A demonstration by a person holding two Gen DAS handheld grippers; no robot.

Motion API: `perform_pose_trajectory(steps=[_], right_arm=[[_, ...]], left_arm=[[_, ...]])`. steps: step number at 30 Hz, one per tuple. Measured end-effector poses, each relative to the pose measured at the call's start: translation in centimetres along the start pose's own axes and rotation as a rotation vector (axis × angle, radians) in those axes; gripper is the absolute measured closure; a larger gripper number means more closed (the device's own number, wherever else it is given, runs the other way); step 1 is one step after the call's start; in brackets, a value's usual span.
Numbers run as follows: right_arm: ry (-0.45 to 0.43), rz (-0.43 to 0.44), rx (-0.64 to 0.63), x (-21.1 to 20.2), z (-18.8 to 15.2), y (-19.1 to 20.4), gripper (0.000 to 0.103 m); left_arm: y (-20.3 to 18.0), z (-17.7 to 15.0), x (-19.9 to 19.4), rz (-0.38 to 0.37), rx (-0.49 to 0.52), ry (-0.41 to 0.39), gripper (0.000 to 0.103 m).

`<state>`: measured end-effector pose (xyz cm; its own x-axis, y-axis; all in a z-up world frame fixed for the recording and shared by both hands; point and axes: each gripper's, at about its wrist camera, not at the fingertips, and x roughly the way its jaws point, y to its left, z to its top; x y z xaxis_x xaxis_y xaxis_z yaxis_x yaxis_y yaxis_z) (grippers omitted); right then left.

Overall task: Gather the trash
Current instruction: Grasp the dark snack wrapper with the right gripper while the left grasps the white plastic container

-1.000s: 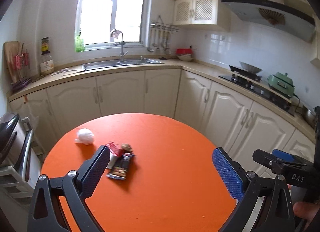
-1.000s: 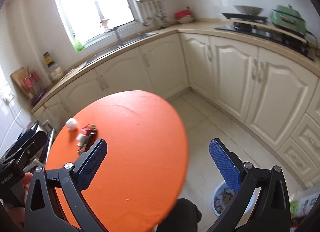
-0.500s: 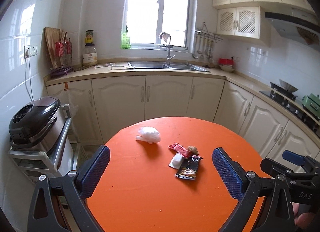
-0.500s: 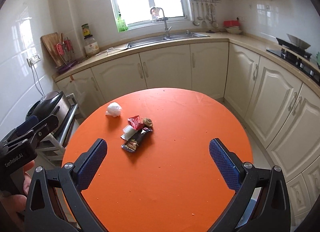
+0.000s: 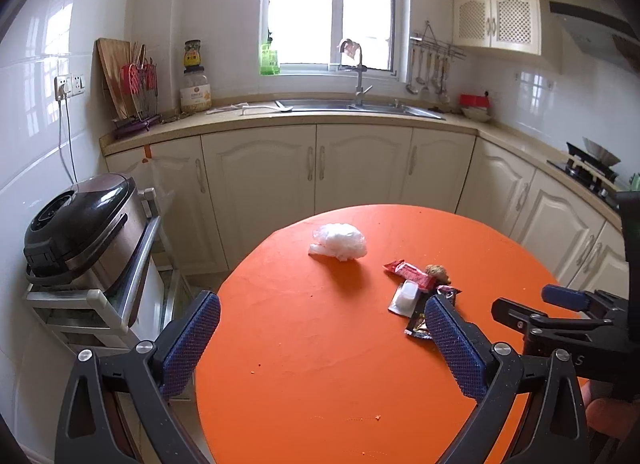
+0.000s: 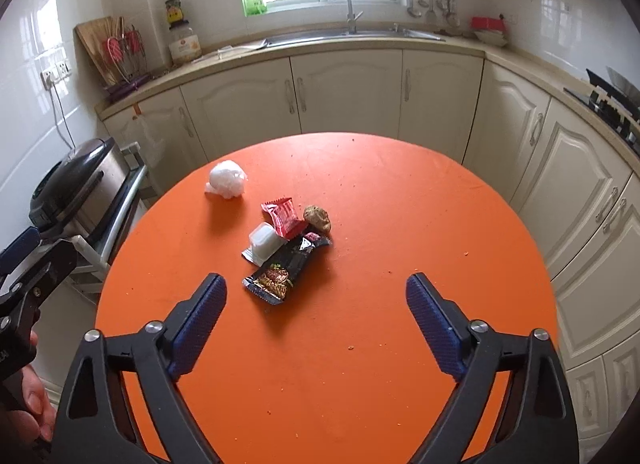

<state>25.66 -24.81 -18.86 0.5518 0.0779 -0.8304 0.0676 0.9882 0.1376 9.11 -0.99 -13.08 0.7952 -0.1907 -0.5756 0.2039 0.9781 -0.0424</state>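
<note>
Trash lies on a round orange table (image 6: 360, 344). A crumpled white plastic wad (image 6: 227, 180) (image 5: 340, 241) sits at the far left. Beside it is a heap: a red wrapper (image 6: 283, 216) (image 5: 410, 273), a brown crumbly lump (image 6: 317, 218) (image 5: 437, 273), a small white cup (image 6: 262, 240) (image 5: 407, 294) and a black snack wrapper (image 6: 285, 270) (image 5: 420, 322). My right gripper (image 6: 316, 300) is open and empty above the table, just short of the black wrapper. My left gripper (image 5: 322, 326) is open and empty over the table's left part, its right finger in front of the black wrapper.
A rice cooker (image 5: 80, 224) stands on a metal rack left of the table. Cream cabinets (image 6: 344, 92), a sink (image 5: 352, 106) and a window run along the back. A stove (image 5: 592, 168) is at the right. Small crumbs dot the table.
Both views have swung left and moved closer to the table. The trash heap now sits nearer and more central in the right wrist view. Both grippers stayed open.
</note>
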Motion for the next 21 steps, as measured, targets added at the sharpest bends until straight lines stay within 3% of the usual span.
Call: perform_pose_trajectory(steps=[9,11,12,15,21], right_arm=[[0.145,0.015,0.017,8.9,0.8,0.4,0.035],[0.167,0.019,0.008,10.1,0.9,0.7,0.046],[0.153,0.003,-0.014,10.4,1.0,1.2,0.046],[0.148,0.008,-0.053,10.7,1.2,2.0,0.077],[0.145,0.056,-0.053,9.7,0.7,0.7,0.09]], left_arm=[[-0.1,2.0,8.5,-0.006,-0.004,0.089,0.002],[-0.1,2.4,10.1,-0.009,-0.005,0.103,0.002],[-0.2,2.7,10.9,-0.008,-0.006,0.109,0.002],[-0.5,3.2,13.1,-0.012,0.0,0.124,0.002],[-2.1,5.0,17.2,-0.039,0.028,0.144,0.002]])
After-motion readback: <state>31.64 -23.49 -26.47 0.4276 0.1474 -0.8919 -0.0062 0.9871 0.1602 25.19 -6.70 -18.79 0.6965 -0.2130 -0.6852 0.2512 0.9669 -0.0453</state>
